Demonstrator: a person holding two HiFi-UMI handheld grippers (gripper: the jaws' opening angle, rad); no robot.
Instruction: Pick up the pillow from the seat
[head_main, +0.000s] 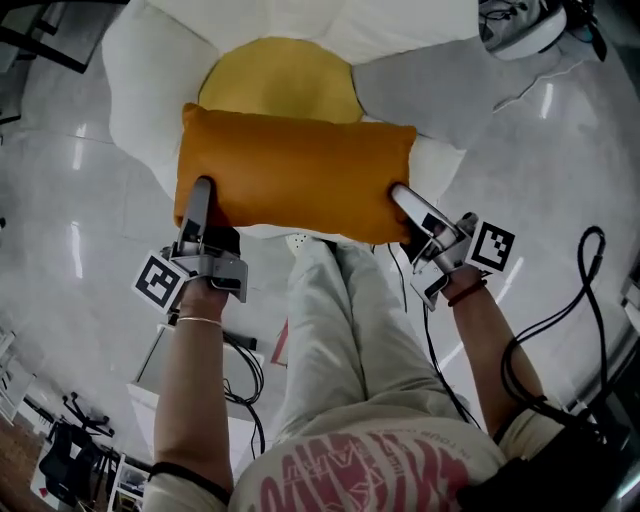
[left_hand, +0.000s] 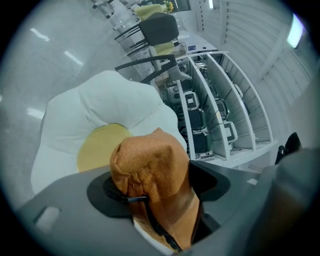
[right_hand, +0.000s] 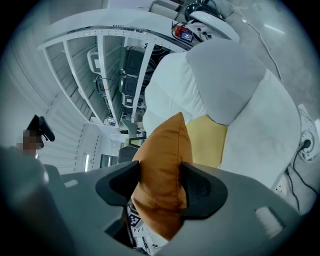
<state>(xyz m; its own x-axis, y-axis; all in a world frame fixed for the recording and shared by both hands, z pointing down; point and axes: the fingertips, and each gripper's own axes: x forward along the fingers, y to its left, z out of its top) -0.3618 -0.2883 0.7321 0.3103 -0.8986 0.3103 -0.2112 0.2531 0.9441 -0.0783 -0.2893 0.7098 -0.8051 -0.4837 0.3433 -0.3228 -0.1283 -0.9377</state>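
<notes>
Pillow (head_main: 300, 170) in left tongs (head_main: 203, 187) and right tongs (head_main: 398, 193), over seat (head_main: 140, 70)

yellow seat centre (head_main: 275, 80) half behind pillow (head_main: 295, 170), shelf items (left_hand: 197, 120) perhaps electronics

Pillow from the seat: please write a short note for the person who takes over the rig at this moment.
The left tool is shut on the left end of the orange pillow.
The right tool is shut on its right end.
The pillow hangs level between both, above the white seat, and looks clear of it.
Done: grasp and lift.
Left: likely nothing; just hold firm.
</notes>
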